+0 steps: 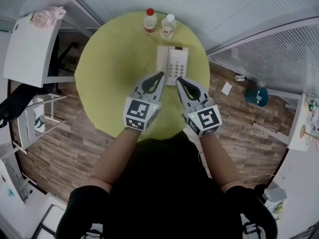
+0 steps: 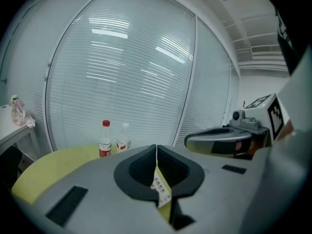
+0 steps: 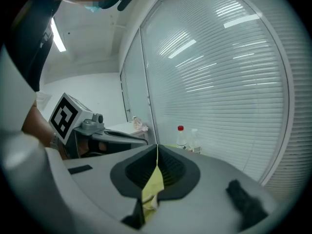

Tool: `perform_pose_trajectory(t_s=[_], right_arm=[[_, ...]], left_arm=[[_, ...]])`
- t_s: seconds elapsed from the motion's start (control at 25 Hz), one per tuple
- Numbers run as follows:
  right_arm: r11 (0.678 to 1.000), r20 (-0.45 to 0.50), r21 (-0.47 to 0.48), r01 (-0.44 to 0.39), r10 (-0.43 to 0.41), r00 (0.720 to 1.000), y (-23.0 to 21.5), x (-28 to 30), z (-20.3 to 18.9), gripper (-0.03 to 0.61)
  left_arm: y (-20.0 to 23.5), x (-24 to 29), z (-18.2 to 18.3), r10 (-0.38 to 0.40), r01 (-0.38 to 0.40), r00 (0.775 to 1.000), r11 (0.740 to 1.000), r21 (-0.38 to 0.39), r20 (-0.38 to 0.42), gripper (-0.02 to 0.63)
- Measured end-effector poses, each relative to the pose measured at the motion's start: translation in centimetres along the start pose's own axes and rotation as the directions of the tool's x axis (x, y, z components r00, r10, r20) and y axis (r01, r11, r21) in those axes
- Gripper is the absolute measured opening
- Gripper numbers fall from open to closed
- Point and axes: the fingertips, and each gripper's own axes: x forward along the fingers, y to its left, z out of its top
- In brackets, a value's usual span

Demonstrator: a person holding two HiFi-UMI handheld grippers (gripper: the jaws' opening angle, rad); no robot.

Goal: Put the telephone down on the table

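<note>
A white telephone (image 1: pixel 172 63) lies flat on the round yellow-green table (image 1: pixel 109 68), its handset along its left side and its keypad facing up. My left gripper (image 1: pixel 160 74) hovers at the phone's near left corner, shut and empty. My right gripper (image 1: pixel 178 79) is just beside it at the phone's near edge, also shut with nothing held. In the left gripper view the jaws (image 2: pixel 156 147) meet, and a strip of the keypad (image 2: pixel 161 186) shows below them. In the right gripper view the jaws (image 3: pixel 157 147) are closed over yellow tabletop.
Two clear bottles, one red-capped (image 1: pixel 150 21) and one white-capped (image 1: pixel 168 25), stand at the table's far edge behind the phone. A white side table (image 1: pixel 30 44) stands at the left. Wooden floor surrounds the table, and blinds cover the windows behind.
</note>
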Motion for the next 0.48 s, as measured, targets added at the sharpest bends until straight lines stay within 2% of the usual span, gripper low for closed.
perform_pose_trajectory(t_s=[0.24,0.48], right_arm=[[1.000,-0.015,0.017,-0.014,0.014,1.000,-2.1,2.5,-1.9,0.018],[0.999,-0.055,0.028,-0.021,0.023,0.998,-3.6,4.6,-4.4,0.018]], left_arm=[[0.8,3.0,-2.8,0.007,-0.010,0.997,0.999,-0.033,-0.081,0.015],[2.6,5.9,-5.8,0.060,-0.070,0.983,0.996,-0.054,-0.174,0.015]])
